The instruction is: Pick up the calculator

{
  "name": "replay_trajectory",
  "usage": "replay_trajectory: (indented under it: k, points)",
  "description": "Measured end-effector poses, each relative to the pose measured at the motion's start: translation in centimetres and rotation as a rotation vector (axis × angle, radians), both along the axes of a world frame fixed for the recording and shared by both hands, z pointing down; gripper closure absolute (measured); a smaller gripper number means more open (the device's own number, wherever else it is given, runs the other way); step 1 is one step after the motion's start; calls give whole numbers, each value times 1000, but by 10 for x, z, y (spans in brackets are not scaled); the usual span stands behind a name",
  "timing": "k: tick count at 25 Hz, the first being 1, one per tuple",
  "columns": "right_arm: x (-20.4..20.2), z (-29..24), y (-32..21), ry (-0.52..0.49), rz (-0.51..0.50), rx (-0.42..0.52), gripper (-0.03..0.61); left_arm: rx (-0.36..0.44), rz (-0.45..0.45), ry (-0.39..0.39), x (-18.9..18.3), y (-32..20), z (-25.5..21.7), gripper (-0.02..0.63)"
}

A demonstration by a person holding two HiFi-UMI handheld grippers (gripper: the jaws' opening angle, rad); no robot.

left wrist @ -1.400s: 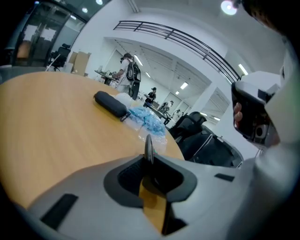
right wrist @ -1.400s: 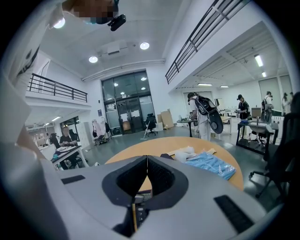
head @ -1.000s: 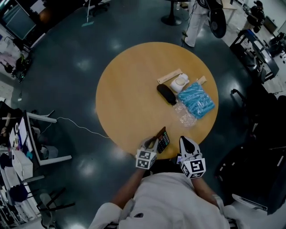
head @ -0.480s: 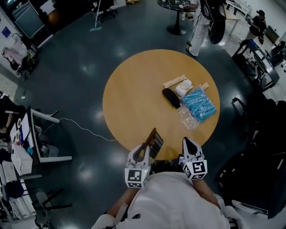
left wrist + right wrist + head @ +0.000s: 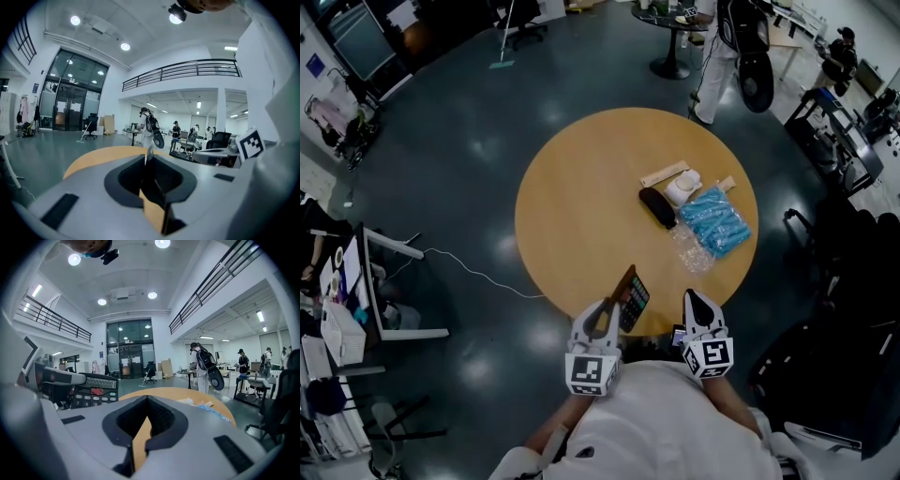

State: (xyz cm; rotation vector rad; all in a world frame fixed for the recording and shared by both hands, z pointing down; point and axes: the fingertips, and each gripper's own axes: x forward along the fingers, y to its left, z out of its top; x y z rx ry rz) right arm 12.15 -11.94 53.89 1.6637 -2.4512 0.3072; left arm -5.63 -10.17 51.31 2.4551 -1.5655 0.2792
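In the head view, the calculator (image 5: 630,298) is seen pinched at its near end by the left claw (image 5: 607,311), tilted on edge and raised off the table (image 5: 581,206), just ahead of that claw's tips and over the near rim. The right claw (image 5: 694,300) is seen just beside it, pressed together and empty, apart from the calculator. A black case (image 5: 656,206) and a blue bag (image 5: 717,220) lie well ahead of both claws and are not concerned. In the left gripper view, the calculator (image 5: 153,180) is seen edge-on as a thin dark slab clamped between the pads of the left claw (image 5: 149,161), so only a short length of it appears to be gripped. In the right gripper view, the jaws of the right claw (image 5: 147,401) are shown meeting at the tips with nothing between them, and the calculator (image 5: 93,391) is seen to that claw's left, keys facing it, held up in the air. The lift is judged nearly complete. The pinch should be held firm and the wrist steady, since a slab held by one end could pivot or slip. Swinging should be avoided, and the right claw should be held clear.
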Motion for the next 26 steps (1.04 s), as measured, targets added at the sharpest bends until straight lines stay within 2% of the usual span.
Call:
replay_trajectory:
  k: [26]
  points:
    - [-2,0,-5,31,0,2,563,-13,-1,16,-1,-7,3,557]
